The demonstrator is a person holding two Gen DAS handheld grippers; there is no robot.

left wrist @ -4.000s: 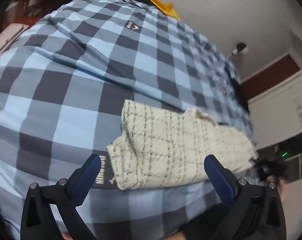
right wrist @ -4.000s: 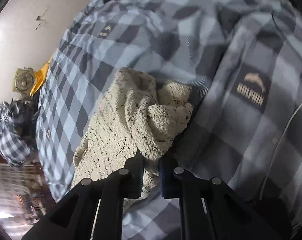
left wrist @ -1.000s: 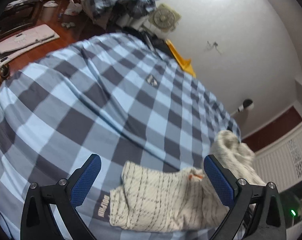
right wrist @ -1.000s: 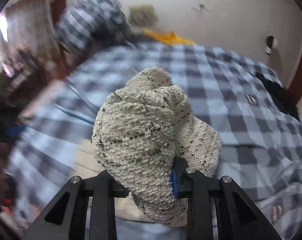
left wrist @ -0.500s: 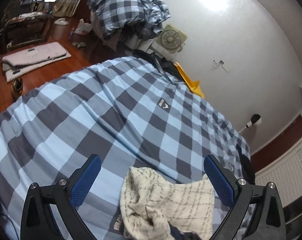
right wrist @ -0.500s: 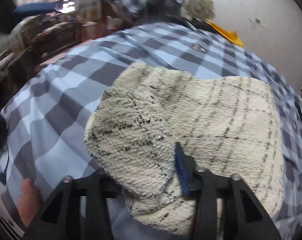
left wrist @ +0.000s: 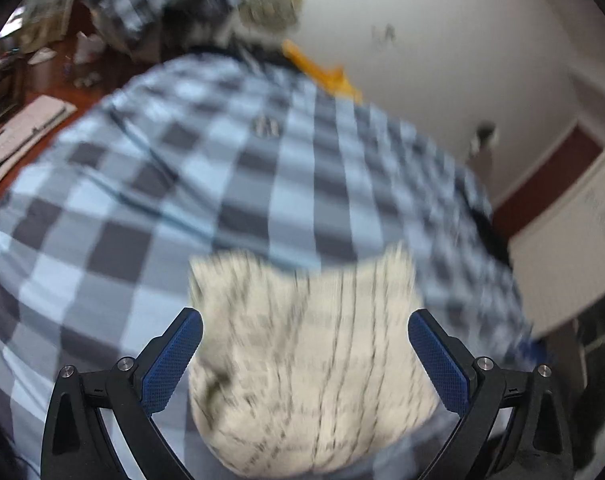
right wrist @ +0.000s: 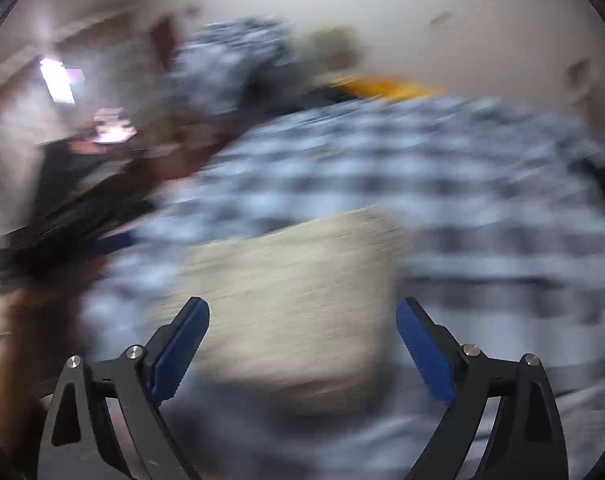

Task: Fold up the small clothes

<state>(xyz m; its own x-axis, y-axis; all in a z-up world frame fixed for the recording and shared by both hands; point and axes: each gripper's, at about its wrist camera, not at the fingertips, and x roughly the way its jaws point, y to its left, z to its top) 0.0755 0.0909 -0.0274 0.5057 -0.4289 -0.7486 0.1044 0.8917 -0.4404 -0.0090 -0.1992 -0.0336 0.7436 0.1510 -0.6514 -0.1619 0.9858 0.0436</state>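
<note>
right gripper tilted down, opening, nothing gripped | left gripper wide | garment below

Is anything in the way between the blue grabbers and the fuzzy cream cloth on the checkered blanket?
Nothing visible is. The cream cloth lies on the checkered blanket right ahead of both. The left gripper is wide open. The right gripper has its jaws opening, nothing pinched between them. Both views are blurred, so small things could be missed.
</note>
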